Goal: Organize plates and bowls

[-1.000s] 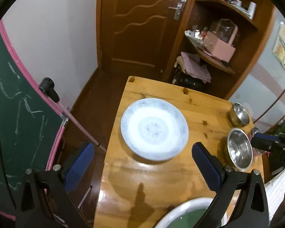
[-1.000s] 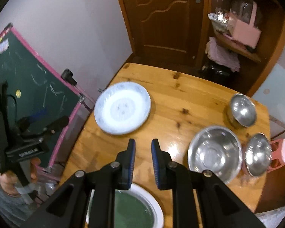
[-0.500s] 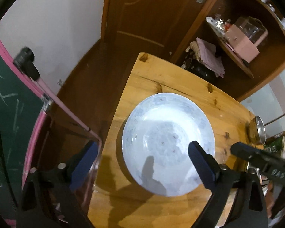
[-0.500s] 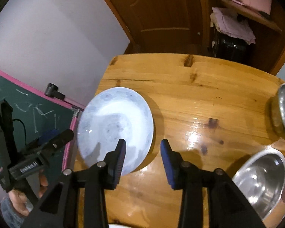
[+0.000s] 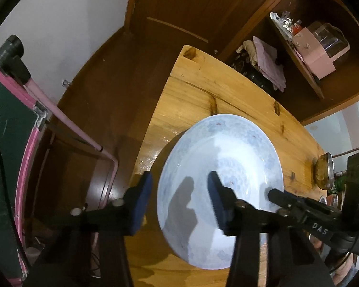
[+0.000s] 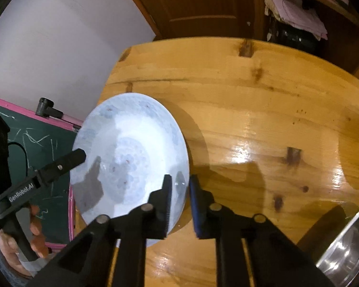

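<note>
The pale blue patterned plate (image 6: 131,157) lies face up near the left edge of the wooden table (image 6: 251,100); being round, it has no long axis. The right gripper (image 6: 180,192) straddles its near right rim, one pad above the plate and one outside; its jaws have just been closing, clenched on that rim. The left gripper (image 5: 179,196) straddles the plate's left rim, jaws just closing, pads not visibly pressing yet. A steel bowl (image 6: 347,246) sits at the table's right. A chalkboard (image 6: 36,148) stands beside the table.
</note>
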Action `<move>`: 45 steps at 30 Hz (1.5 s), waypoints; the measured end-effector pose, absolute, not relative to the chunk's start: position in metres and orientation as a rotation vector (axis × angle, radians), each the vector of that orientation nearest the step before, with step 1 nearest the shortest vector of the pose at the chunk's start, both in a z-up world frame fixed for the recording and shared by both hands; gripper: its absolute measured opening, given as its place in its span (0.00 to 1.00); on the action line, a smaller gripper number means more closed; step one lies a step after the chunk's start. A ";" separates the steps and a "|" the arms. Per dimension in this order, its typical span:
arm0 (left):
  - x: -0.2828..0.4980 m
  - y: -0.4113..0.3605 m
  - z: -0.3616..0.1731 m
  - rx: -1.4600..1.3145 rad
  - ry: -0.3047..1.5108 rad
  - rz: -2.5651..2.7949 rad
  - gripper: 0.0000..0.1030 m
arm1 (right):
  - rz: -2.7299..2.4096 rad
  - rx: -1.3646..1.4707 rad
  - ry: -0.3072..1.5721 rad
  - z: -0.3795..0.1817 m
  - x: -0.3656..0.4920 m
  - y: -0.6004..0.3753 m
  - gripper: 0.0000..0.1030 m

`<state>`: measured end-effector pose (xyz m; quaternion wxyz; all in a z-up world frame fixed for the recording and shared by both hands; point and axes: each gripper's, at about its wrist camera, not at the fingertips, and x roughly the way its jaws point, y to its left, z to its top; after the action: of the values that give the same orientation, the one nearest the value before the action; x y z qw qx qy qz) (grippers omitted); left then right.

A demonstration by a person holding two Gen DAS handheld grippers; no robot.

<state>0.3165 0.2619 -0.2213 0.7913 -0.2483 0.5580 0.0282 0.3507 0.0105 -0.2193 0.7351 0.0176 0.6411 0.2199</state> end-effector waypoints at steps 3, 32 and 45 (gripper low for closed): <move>0.318 0.260 -0.223 -0.524 1.212 0.050 0.34 | 0.491 0.057 1.419 -0.223 0.353 0.006 0.06; 0.236 0.195 -0.205 -0.464 1.354 -0.165 0.05 | 0.482 0.084 1.479 -0.190 0.274 -0.072 0.05; 0.114 0.151 -0.159 -0.433 1.331 -0.177 0.05 | 0.491 0.106 1.452 -0.151 0.155 -0.116 0.06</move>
<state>0.1141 0.1506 -0.1587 0.7613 -0.1989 0.6117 -0.0816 0.1553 -0.1158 -0.1515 0.7192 0.0478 0.6566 0.2219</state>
